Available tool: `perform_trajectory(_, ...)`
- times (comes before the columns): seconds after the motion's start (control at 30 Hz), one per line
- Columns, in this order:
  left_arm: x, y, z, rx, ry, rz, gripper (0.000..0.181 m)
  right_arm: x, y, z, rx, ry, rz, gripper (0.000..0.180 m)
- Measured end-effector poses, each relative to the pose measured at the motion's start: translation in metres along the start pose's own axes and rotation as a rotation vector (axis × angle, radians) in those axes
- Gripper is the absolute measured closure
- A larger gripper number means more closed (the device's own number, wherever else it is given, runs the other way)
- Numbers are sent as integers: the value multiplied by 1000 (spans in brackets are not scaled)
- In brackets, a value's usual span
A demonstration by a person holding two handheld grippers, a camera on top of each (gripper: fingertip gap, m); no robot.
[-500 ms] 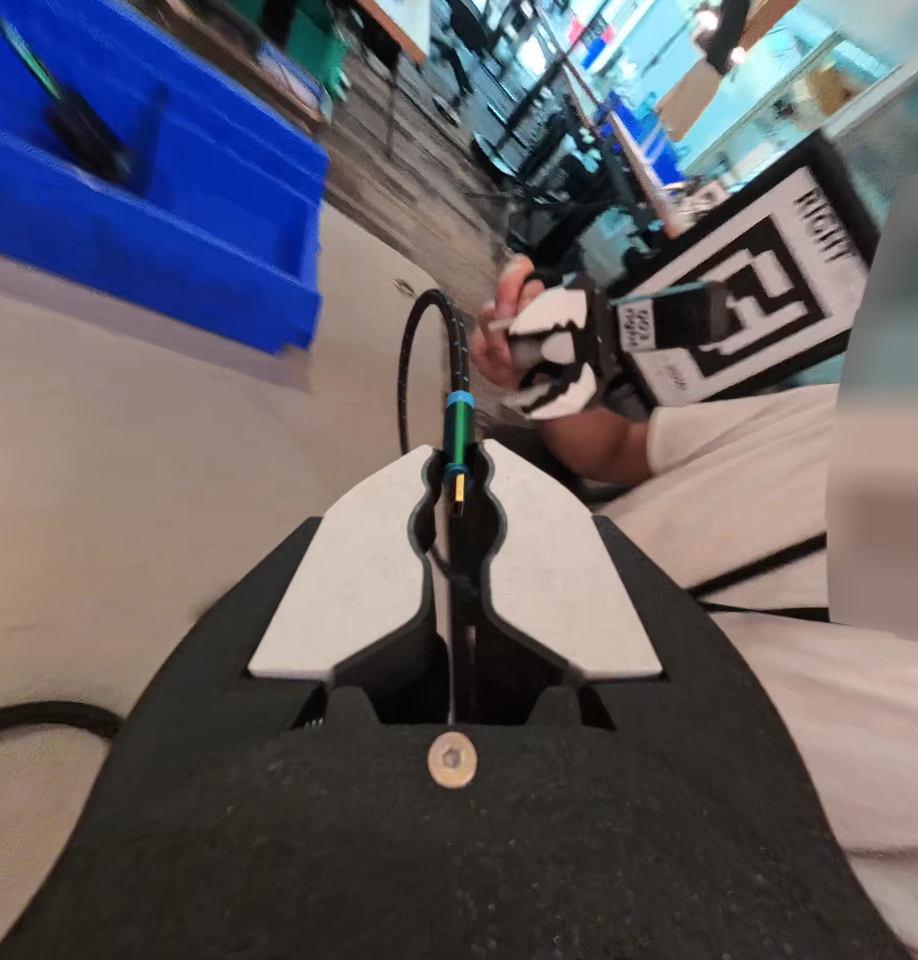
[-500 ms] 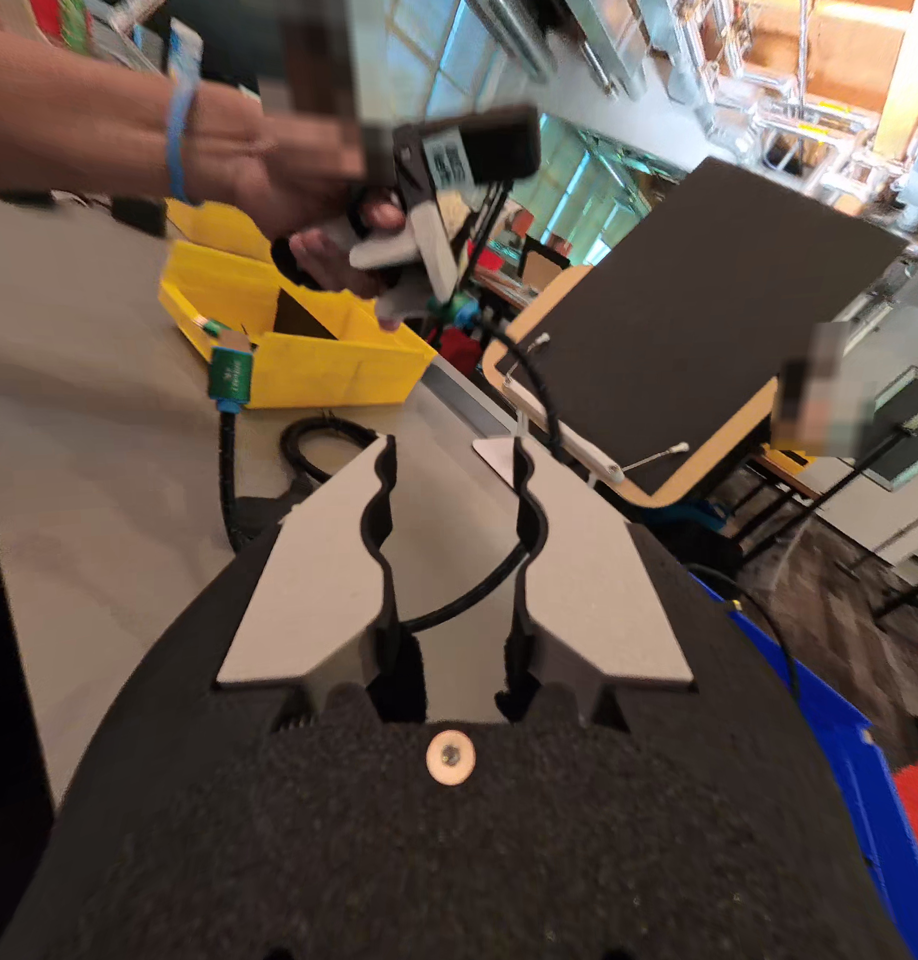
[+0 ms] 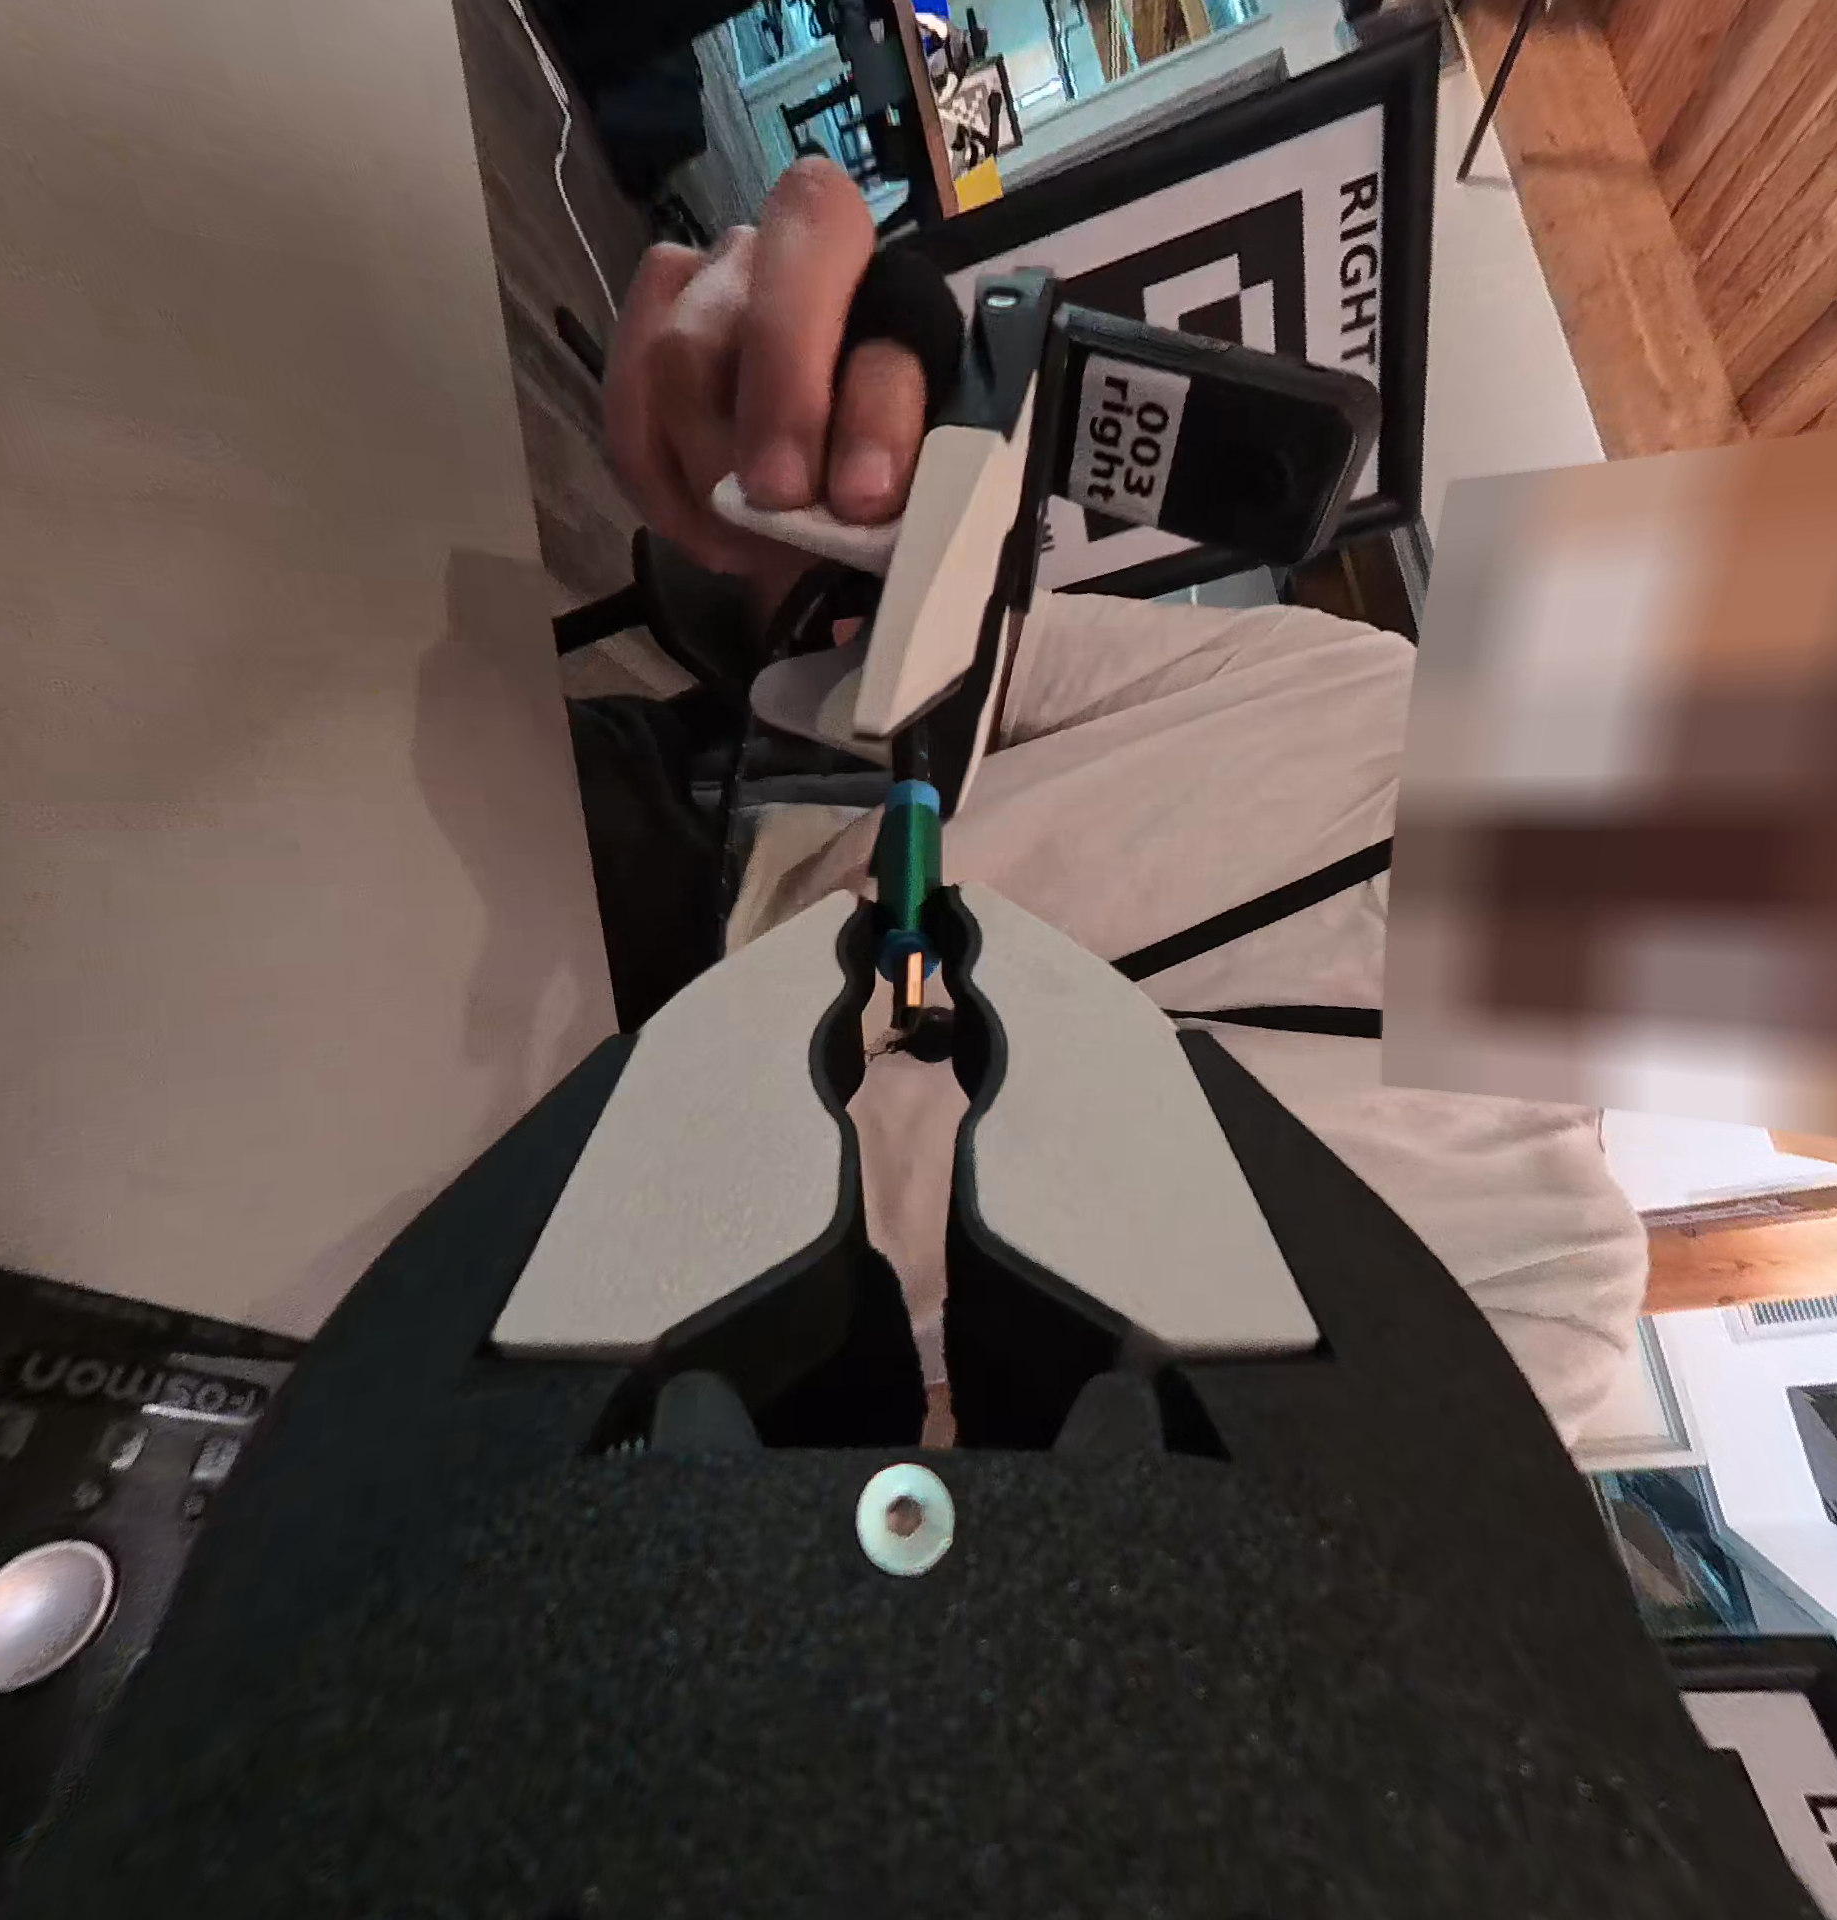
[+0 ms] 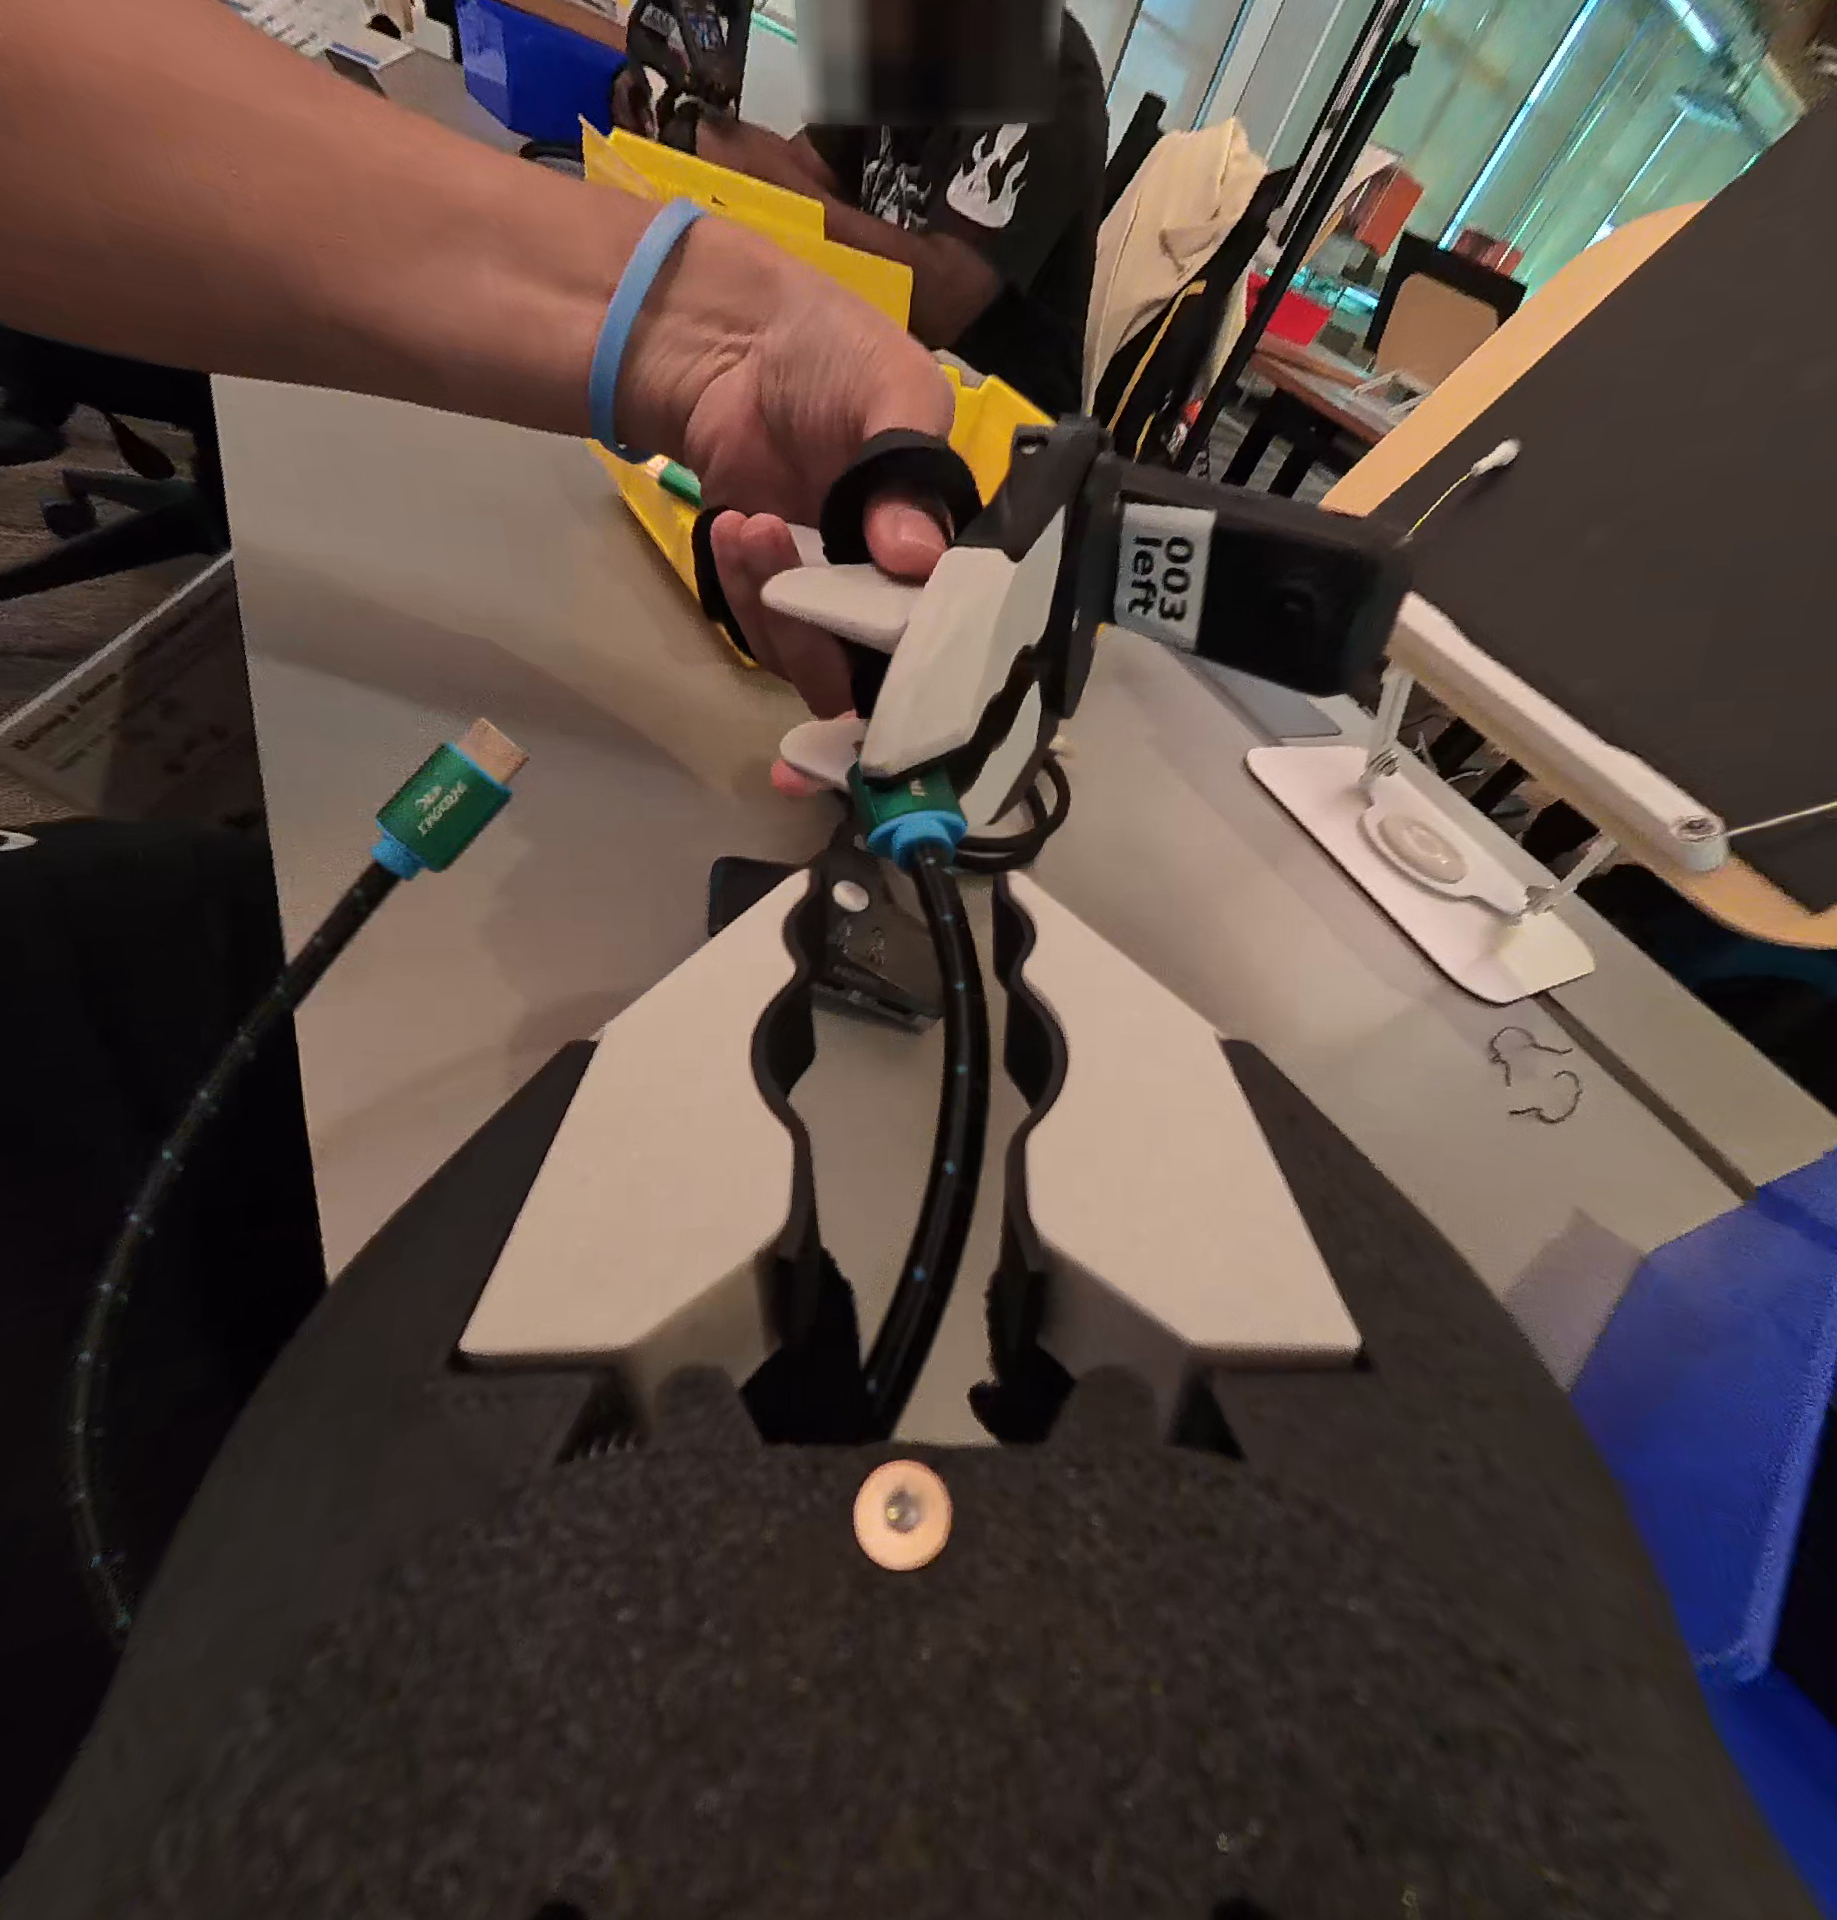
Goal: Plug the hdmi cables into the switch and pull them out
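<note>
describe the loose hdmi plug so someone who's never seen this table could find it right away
Start at the grey table in the right wrist view and go to its near left edge. There a braided black cable rises from below and ends in the loose plug, a green metal shell with a blue collar and a gold tip pointing up and right. Unlike the matching plug pinched in the left gripper, nothing holds it.

We count two green HDMI plugs (image 4: 442, 808) (image 4: 906, 808) (a third lies by the yellow bin (image 4: 748, 223)), two grippers (image 4: 898, 940) (image 3: 906, 940), one black switch (image 4: 867, 951).
</note>
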State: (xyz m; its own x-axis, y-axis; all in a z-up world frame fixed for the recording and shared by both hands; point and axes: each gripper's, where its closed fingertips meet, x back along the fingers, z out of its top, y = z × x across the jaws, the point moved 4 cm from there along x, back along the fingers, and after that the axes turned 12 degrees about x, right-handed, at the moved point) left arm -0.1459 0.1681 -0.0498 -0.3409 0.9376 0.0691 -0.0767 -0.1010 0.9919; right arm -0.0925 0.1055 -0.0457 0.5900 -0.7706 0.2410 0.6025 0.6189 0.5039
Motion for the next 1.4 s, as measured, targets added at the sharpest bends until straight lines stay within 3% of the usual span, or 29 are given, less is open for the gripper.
perform_trajectory(0.13,-6,-1,2,4,-38,7,169,-1,-2,2,5,29,-6,160)
perform_trajectory(0.33,-6,-4,7,-5,-15,-1,169,0,1,-4,15,13,-10,162)
perform_trajectory(0.5,14,4,19,-172,226,86,168,0,12,-13,-36,-21,-67,165)
perform_trajectory(0.6,38,23,5,-319,399,80,176,8,21,-15,-114,-6,-62,165)
perform_trajectory(0.67,53,17,-6,-370,558,230,171,13,28,-18,-168,6,-80,166)
perform_trajectory(0.73,67,-6,-21,-416,693,580,163,18,35,-25,-202,3,-115,166)
perform_trajectory(0.83,71,-38,-52,-449,751,1042,146,24,37,-39,-236,-52,-123,166)
perform_trajectory(0.9,62,-53,-67,-449,782,1204,141,27,34,-49,-276,-98,-105,166)
perform_trajectory(0.97,52,-66,-75,-418,780,1281,138,29,29,-53,-319,-115,-46,166)
perform_trajectory(1.1,26,-85,-73,-324,779,1213,118,33,20,-65,-355,-180,62,167)
perform_trajectory(1.4,27,-109,-62,-242,798,1463,117,21,12,-76,-360,-235,93,167)
